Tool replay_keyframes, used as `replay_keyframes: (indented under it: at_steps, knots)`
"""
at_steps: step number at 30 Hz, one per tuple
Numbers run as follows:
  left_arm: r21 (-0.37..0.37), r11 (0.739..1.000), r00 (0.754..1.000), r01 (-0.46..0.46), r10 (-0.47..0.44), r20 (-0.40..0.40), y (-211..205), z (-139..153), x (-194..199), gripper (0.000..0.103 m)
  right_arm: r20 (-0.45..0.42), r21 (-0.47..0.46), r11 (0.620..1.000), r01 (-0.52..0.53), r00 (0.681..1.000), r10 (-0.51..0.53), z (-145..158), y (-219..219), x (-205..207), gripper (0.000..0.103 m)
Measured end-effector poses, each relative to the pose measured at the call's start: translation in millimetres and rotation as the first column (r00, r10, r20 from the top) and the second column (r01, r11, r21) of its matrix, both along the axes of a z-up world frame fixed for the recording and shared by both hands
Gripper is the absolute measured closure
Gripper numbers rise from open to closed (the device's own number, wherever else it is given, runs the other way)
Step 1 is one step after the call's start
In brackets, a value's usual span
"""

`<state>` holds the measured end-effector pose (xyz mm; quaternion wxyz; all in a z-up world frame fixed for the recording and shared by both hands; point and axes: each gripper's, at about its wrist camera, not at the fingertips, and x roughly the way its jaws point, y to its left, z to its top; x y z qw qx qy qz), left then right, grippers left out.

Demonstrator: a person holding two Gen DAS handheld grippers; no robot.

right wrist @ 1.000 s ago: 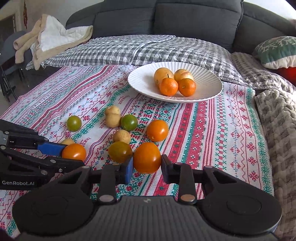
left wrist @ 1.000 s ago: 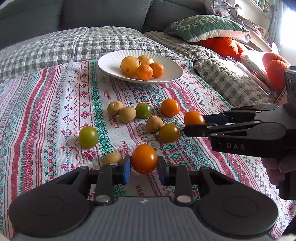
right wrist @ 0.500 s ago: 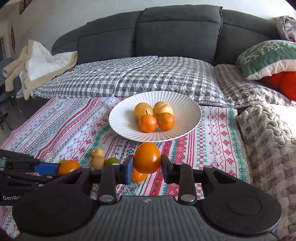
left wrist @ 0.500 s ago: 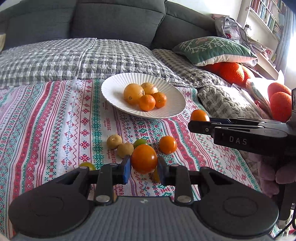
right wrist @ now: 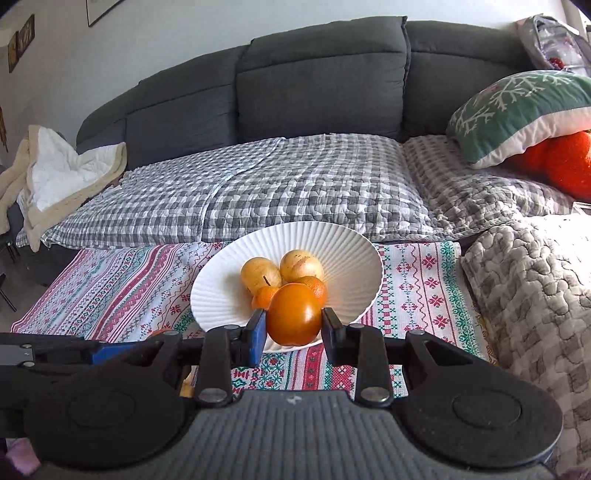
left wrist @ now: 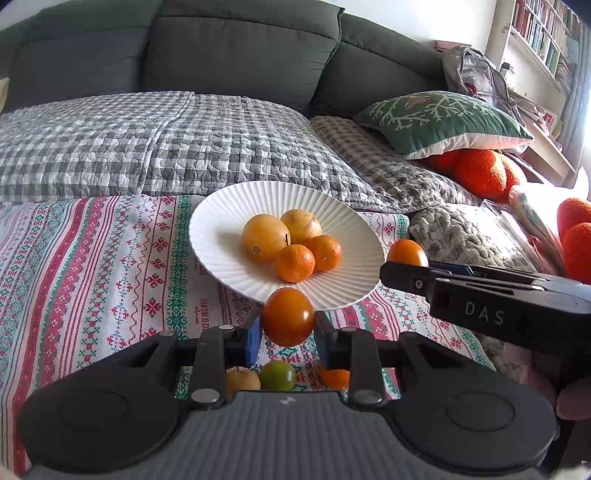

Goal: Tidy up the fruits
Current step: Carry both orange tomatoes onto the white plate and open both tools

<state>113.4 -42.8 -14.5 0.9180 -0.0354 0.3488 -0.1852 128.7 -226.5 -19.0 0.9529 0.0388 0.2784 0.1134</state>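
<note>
On the patterned cloth (left wrist: 110, 266): a plate (left wrist: 221, 225), four fruits in it, two big ones (left wrist: 264, 238) behind two small ones (left wrist: 294, 263). Behind the cloth, a checked quilt (left wrist: 147, 144), then a sofa back (left wrist: 240, 48). Right of the plate, a lumpy blanket (left wrist: 461, 236) and a pillow (left wrist: 436, 122). Near the camera, three loose fruits (left wrist: 277, 374) on the cloth.

Right gripper (left wrist: 406, 258), side of body: "DAS" in pale capitals.
Cloth (left wrist: 110, 280), near plate (left wrist: 218, 236): small vertical print, partly legible, "HANDM…"; the rest cannot be read.
Book spines on shelf (left wrist: 539, 33): too small to read.
</note>
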Motion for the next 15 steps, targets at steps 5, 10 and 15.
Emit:
replay_keyframes:
  at_steps: [5, 10, 15]
  knots:
    - [-0.056, 0.998, 0.999, -0.029, 0.027, -0.043, 2.4, -8.5, 30.6, 0.078, -0.015, -0.007, 1.0, -0.018, 1.0, 0.018, -2.5, 4.6, 16.6, 0.075]
    - [-0.022, 1.0, 0.999, -0.022, 0.021, -0.041, -2.8, -14.7, 48.4, 0.078, -0.034, -0.028, 0.999, -0.042, 0.999, 0.041, -9.3, 11.7, 26.2, 0.075]
    - [0.002, 0.999, 0.999, -0.033, 0.033, -0.04, -4.8, -17.6, 60.1, 0.078, -0.049, -0.064, 0.996, -0.067, 0.997, 0.064, -15.0, 17.4, 31.0, 0.075]
